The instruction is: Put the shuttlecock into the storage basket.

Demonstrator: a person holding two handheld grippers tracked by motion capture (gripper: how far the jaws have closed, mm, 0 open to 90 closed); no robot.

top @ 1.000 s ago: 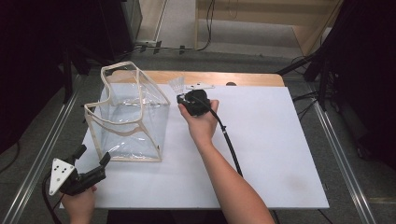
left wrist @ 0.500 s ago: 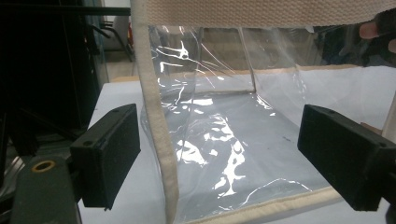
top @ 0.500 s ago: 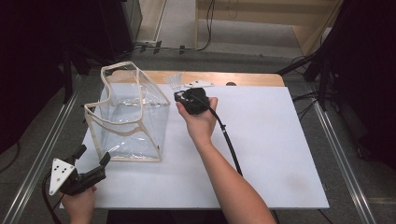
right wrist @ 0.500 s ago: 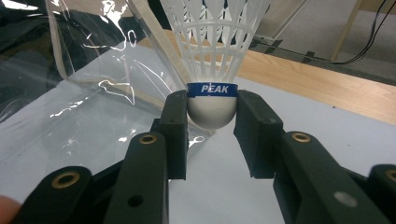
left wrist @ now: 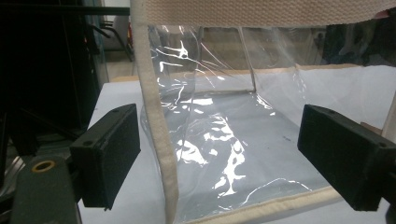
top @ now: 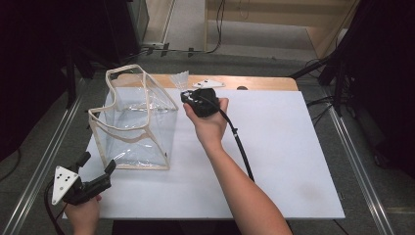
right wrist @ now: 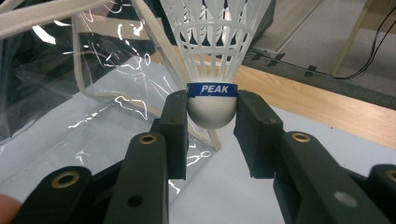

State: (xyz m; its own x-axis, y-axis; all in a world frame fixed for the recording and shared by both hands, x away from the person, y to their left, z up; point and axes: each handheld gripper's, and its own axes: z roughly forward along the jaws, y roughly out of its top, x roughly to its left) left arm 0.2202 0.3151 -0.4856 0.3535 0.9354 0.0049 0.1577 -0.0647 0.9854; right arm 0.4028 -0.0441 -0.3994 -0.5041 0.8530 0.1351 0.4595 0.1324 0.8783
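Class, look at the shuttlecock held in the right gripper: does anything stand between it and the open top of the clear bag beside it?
Nothing visible does. The right gripper holds the shuttlecock beside the clear bag, whose open top faces upward; only its near trimmed rim must be cleared.

One word reads — "PEAK" — on the shuttlecock's [right wrist: 212, 70] blue band.

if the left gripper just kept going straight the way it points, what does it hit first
Most likely the clear bag: the left gripper has open jaws aimed at the bag's near corner, whose cream edging stands between them. Depth is hard to judge.
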